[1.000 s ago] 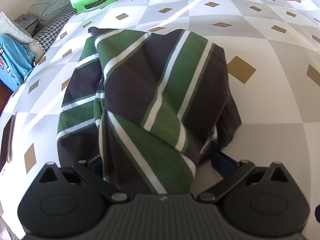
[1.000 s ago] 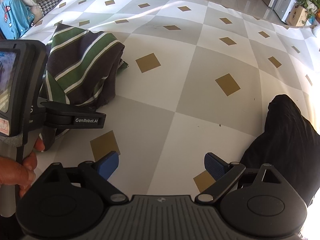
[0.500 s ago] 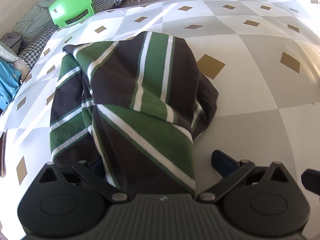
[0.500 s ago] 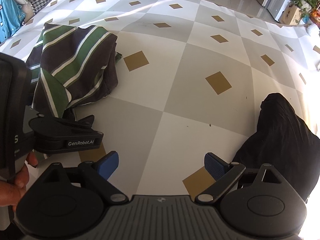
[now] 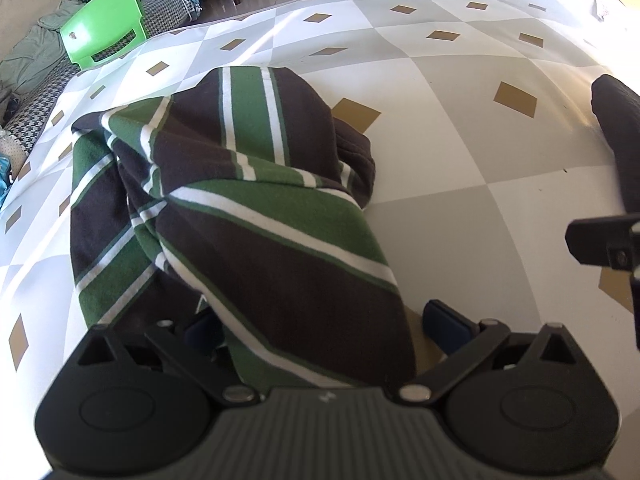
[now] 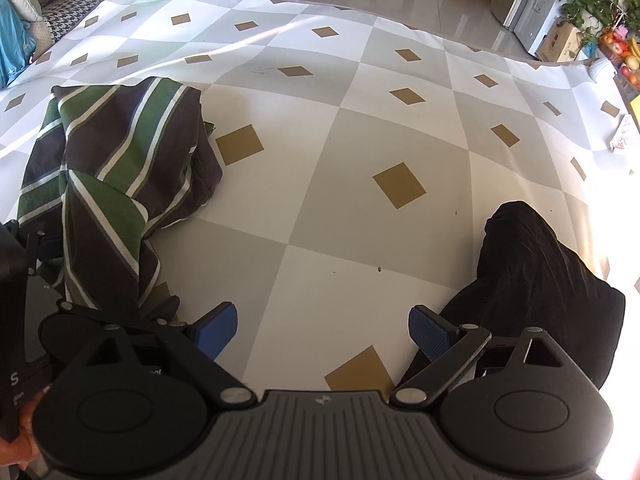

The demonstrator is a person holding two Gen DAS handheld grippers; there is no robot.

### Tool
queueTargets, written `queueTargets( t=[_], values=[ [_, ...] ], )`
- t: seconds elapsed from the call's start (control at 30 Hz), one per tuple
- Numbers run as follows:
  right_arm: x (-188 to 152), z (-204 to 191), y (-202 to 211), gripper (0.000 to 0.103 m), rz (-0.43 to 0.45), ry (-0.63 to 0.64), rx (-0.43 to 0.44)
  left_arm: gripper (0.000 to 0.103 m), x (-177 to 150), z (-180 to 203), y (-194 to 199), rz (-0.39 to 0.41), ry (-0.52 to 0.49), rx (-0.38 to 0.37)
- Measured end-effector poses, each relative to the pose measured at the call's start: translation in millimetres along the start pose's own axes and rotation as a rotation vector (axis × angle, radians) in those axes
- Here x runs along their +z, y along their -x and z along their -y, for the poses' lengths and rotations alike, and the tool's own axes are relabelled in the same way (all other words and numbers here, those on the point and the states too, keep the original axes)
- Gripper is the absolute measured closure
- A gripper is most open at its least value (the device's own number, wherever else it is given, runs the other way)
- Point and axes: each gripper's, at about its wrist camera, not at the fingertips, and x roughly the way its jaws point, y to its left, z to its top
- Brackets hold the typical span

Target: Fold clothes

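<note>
A brown, green and white striped garment (image 5: 248,208) lies bunched on the checkered cloth (image 5: 440,92). Its near end drapes between the blue pads of my left gripper (image 5: 320,326), whose jaws stand wide apart around the fabric without pinching it. The garment also shows at the left of the right wrist view (image 6: 116,172). My right gripper (image 6: 322,328) is open and empty above bare cloth (image 6: 360,140). A black garment (image 6: 536,280) lies just to its right, also visible in the left wrist view (image 5: 620,140).
A green plastic chair (image 5: 104,36) and a couch with piled clothes (image 5: 32,64) stand beyond the far left edge. A fridge, a plant and a cardboard box (image 6: 560,40) stand at the far right. The left gripper's body (image 6: 24,320) is at the right view's left edge.
The left gripper has swung right and pulled back, dragging the striped garment's near end with it. The right gripper has shifted slightly forward. Both stay open.
</note>
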Motion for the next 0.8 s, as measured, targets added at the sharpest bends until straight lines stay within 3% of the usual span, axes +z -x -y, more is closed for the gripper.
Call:
queueTargets(
  t=[0.4,0.63,0.8],
  values=[
    [-5.6,7.8,3.5,0.01,0.03,0.036,-0.074,0.0,-22.7,36.6,19.4,-0.003,-0.072,-0.078],
    [-8.6,8.8,5.5,0.01,0.04,0.064,-0.093,0.0,-26.4,41.1,26.3,-0.03,-0.045,-0.108],
    [-2.0,19.9,11.1,0.01,0.068,0.024,-0.108,0.0,-21.6,36.2,44.5,0.018,-0.016,-0.105]
  ],
)
